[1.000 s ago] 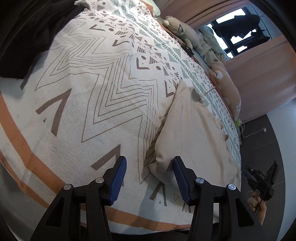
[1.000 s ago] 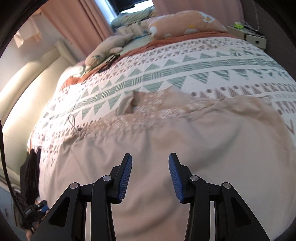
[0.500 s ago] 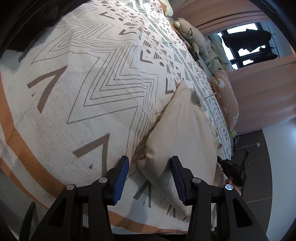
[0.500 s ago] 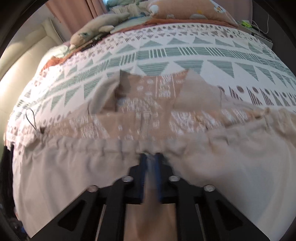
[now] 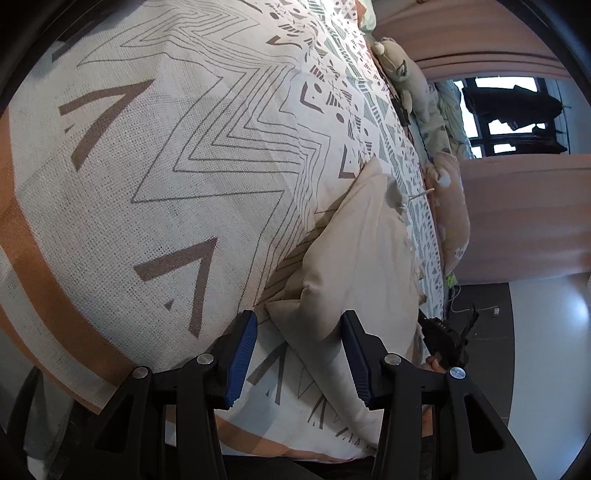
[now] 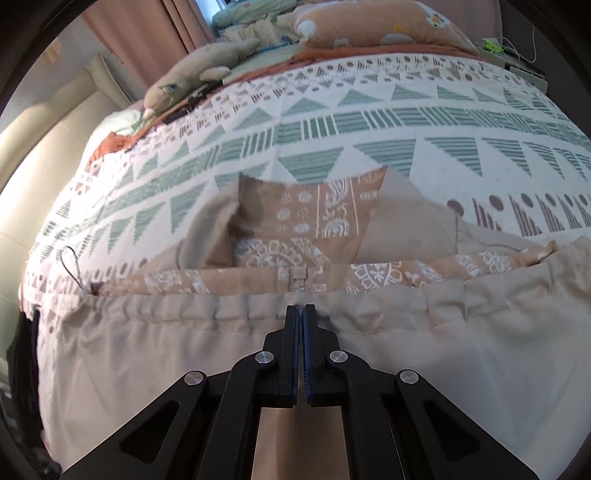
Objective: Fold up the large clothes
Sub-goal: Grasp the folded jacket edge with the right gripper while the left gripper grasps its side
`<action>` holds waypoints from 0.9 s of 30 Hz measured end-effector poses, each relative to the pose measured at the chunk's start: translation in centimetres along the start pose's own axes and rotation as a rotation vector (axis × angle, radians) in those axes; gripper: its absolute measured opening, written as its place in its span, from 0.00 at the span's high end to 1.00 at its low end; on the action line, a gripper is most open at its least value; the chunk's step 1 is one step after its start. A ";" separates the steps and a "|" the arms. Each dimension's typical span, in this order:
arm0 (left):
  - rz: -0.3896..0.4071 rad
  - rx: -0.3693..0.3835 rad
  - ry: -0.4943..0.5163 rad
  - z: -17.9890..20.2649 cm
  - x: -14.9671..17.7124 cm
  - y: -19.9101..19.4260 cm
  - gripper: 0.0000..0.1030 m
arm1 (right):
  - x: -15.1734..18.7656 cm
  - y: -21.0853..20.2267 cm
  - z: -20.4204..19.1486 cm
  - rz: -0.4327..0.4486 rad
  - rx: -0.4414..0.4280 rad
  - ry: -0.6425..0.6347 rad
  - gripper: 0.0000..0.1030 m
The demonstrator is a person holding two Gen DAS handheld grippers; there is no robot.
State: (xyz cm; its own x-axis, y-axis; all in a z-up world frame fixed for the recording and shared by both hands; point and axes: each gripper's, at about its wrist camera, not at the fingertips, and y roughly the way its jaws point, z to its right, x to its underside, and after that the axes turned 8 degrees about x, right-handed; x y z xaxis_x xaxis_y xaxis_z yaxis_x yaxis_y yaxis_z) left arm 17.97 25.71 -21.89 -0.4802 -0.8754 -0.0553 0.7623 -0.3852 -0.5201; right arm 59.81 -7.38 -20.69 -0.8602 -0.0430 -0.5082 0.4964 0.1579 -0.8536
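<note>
The beige garment (image 6: 461,369) lies spread on the near part of the bed, its gathered waistband running across the right wrist view and its patterned tan lining (image 6: 306,236) showing just beyond that band; the right gripper (image 6: 300,314) has its jaws pressed together at the middle of the waistband, the fabric puckered around the tips, so it appears pinched on the cloth; in the left wrist view the same garment (image 5: 365,251) shows as a folded beige mass near the bed's edge, one corner of it lying between the fingers of the left gripper (image 5: 299,350), whose jaws stand about half apart and do not press on the cloth; beneath everything is the bedspread (image 6: 369,122), white with bands of green striped triangles farther up and brown zigzags and an orange border (image 5: 55,291) toward the foot; at the head of the bed lie a plush toy (image 6: 195,70) and an orange pillow (image 6: 373,22), with a small black object (image 6: 184,107) near the toy; a thin cord (image 6: 72,266) loops out from the garment's left end; pink curtains (image 5: 517,206) frame a bright window (image 5: 513,110); a cream padded surface (image 6: 40,140) flanks the bed's left side; a dark, glossy floor (image 5: 546,332) lies beyond the bed's edge.
</note>
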 end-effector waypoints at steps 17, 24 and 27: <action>0.053 0.125 0.080 3.9 0.5 -0.3 0.48 | 0.3 0.6 0.8 -0.015 -0.034 0.009 0.97; -0.036 -0.046 0.084 4.1 1.2 1.6 0.42 | 0.4 0.7 1.0 -0.014 -0.044 0.019 0.97; -0.069 -0.074 0.050 3.3 1.2 2.8 0.42 | 0.4 0.7 1.0 -0.013 -0.044 0.018 0.97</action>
State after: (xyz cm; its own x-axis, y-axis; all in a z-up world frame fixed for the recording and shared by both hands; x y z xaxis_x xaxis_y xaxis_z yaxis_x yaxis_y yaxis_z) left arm 20.99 22.65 -20.64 -0.5527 -0.8313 -0.0586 0.6936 -0.4199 -0.5854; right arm 59.92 -8.25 -21.66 -0.8687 -0.0279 -0.4946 0.4798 0.2009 -0.8541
